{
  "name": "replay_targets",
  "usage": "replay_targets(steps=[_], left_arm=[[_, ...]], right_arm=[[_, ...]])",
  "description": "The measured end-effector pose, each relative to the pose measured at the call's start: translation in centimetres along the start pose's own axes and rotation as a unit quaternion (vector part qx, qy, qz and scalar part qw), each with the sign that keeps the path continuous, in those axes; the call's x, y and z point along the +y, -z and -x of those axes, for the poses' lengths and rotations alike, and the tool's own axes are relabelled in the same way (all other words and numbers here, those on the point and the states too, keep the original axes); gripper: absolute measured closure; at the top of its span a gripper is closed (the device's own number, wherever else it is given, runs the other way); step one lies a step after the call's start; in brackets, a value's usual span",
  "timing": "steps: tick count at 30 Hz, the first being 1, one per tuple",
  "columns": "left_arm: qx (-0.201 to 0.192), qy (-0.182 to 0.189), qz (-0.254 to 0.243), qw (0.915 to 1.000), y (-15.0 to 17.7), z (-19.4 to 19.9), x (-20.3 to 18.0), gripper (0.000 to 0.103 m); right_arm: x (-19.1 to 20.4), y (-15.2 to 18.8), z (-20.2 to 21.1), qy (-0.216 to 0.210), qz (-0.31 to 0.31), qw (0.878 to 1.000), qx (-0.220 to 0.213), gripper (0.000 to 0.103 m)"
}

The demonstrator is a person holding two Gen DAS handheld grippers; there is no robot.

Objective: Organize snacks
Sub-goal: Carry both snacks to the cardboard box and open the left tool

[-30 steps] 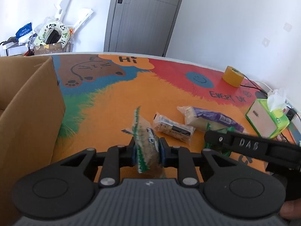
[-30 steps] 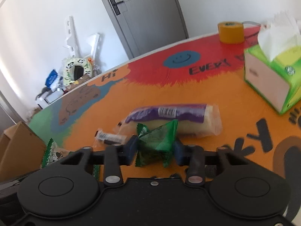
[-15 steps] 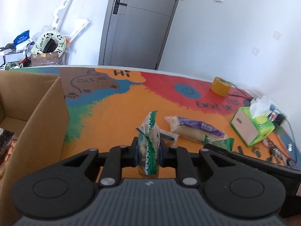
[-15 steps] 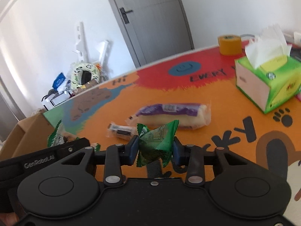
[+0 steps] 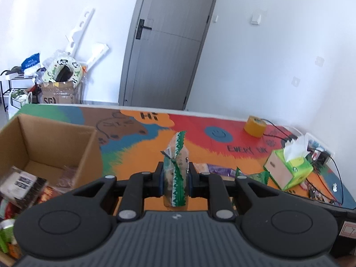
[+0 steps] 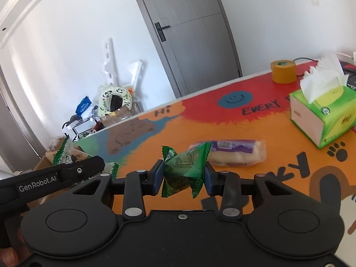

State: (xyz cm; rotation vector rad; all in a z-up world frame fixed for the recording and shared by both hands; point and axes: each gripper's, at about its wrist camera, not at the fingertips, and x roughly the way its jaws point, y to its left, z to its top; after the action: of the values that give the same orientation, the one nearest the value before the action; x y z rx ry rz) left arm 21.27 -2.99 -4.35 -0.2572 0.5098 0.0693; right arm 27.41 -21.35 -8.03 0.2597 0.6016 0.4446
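Left wrist view: left gripper (image 5: pixel 175 179) clamped narrow on an upright clear snack packet with green zigzag edge (image 5: pixel 176 173). Since a second ago it has lifted clear of the colourful painted tabletop (image 5: pixel 138 151), and the open brown cardboard box (image 5: pixel 53 146) has come into view at left, other packets inside; drop-off looks next.

Right wrist view: right gripper (image 6: pixel 183 174) pinches a crumpled green foil packet (image 6: pixel 184 171), also raised. The purple-labelled bread roll in clear wrap (image 6: pixel 235 153) remains on the table.

1. The left gripper (image 5: pixel 175 179) has lifted its cracker pack (image 5: pixel 175 173) up off the table (image 5: pixel 138 153), closer to the cardboard box (image 5: pixel 51 146).
2. The right gripper (image 6: pixel 183 175) has lifted its green packet (image 6: pixel 184 171) above the table too.
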Motion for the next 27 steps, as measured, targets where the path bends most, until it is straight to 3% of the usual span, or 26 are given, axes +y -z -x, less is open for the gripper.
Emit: replay_targets(steps=[15, 27], left_arm=[[-0.049, -0.038, 0.024, 0.9978, -1.9, 4.1, 4.5, 0.084], [-0.070, -0.094, 0.064, 0.9910, -2.6, 6.6, 10.5, 0.084]], right_arm=[[5.3, -0.8, -0.1, -0.037, 0.031, 0.999, -0.015, 0.065], [10.8, -1.1, -1.4, -0.080, 0.064, 0.995, -0.011, 0.065]])
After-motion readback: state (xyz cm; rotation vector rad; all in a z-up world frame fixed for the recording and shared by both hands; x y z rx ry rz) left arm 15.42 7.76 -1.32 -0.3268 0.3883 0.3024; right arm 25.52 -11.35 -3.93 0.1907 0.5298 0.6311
